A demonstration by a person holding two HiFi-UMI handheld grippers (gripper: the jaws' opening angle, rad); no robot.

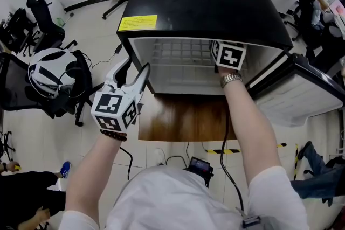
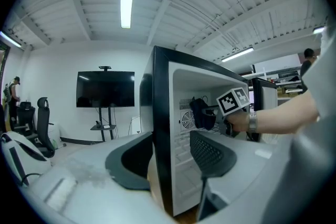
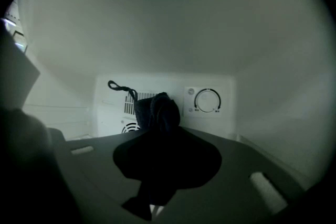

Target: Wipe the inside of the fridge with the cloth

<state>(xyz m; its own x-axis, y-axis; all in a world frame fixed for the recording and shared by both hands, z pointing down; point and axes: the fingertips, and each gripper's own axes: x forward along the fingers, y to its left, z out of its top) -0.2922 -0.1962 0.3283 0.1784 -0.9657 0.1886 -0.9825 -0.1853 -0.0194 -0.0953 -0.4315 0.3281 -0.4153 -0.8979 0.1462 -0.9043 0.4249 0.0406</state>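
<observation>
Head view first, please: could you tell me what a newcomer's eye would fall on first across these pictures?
The black fridge, its door swung open at the right, fills the top of the head view. Deep inside it, the right claw pinches a dark cloth in front of the temperature dial. The left claw straddles the fridge's left front edge, jaws apart.

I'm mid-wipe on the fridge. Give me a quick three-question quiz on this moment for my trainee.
1. True or false: the right gripper is shut on the dark cloth inside the fridge.
2. What stands between the jaws of the left gripper? A) the cloth B) the fridge's left wall C) nothing
3. Fill in: the fridge door hangs open on the person's ____ side.
Key: 1 true; 2 B; 3 right.
</observation>
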